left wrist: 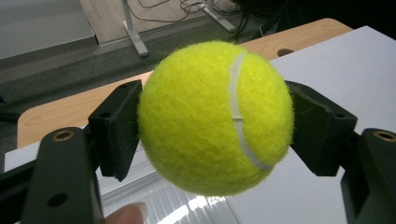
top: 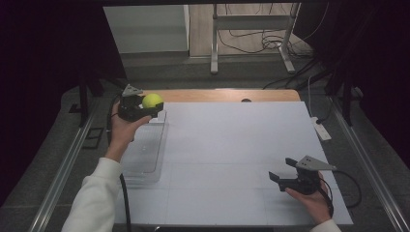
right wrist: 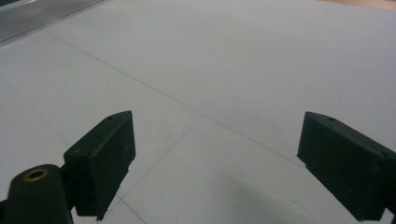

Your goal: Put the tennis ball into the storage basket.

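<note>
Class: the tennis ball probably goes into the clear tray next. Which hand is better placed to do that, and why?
Left. The left gripper is shut on the tennis ball, at the far end of the clear tray. The right gripper is open, holds nothing, and is at the table's other side.

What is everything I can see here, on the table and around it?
Tennis ball: one, yellow-green, clamped between the left tongs' pads, held above the far end of the tray.
Tray: one, clear plastic, on the left edge of the white sheet.
White sheet: one, covering most of the table.
Table: one, light wood, showing along the far edge.
Power strip: one, white, beside the table's right edge.
Metal frame legs: grey, on the floor beyond the table, with cables.
Left tongs: black, shut on the ball, in the left hand.
Right tongs: black, jaws wide apart, nothing between them, low over the sheet near the right corner.
</note>
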`<state>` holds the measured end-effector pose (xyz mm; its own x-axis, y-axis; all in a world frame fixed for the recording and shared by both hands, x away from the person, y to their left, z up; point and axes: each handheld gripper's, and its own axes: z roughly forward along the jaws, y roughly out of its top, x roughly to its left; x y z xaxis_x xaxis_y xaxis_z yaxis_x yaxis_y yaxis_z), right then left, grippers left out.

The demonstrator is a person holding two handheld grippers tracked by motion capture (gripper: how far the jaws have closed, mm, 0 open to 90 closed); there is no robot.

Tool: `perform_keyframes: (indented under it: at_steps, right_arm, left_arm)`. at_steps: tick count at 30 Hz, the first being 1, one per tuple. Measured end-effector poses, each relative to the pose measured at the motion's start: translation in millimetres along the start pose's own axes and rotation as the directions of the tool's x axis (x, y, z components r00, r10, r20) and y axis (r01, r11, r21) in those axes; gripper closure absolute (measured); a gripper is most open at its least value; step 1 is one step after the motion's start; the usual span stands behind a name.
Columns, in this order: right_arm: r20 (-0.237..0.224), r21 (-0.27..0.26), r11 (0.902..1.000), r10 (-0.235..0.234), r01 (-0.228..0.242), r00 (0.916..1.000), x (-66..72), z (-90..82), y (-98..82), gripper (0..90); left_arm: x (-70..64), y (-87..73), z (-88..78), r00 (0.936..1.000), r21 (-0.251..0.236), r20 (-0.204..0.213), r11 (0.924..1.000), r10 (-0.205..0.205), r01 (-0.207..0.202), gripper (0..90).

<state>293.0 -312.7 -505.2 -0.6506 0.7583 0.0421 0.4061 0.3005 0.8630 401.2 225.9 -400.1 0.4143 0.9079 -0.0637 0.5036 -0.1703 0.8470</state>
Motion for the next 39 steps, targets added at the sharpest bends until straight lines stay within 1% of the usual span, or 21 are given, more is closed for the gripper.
perform_keyframes:
  at_steps: [18, 39]
  right_arm:
    - [0.000, 0.001, 1.0000, -0.001, 0.001, 1.0000, 0.2, 0.6, 0.2, 11.6]
    - [-0.002, 0.001, 1.0000, 0.002, -0.002, 1.0000, -0.3, 1.2, -0.1, 11.6]
  left_arm:
    - [14.8, -5.0, -0.5, 0.9991, 0.016, -0.038, 0.9997, -0.020, 0.020, 26.4]
    - [32.2, -9.3, 6.0, 0.9954, 0.044, -0.085, 0.9978, -0.045, 0.049, 26.4]
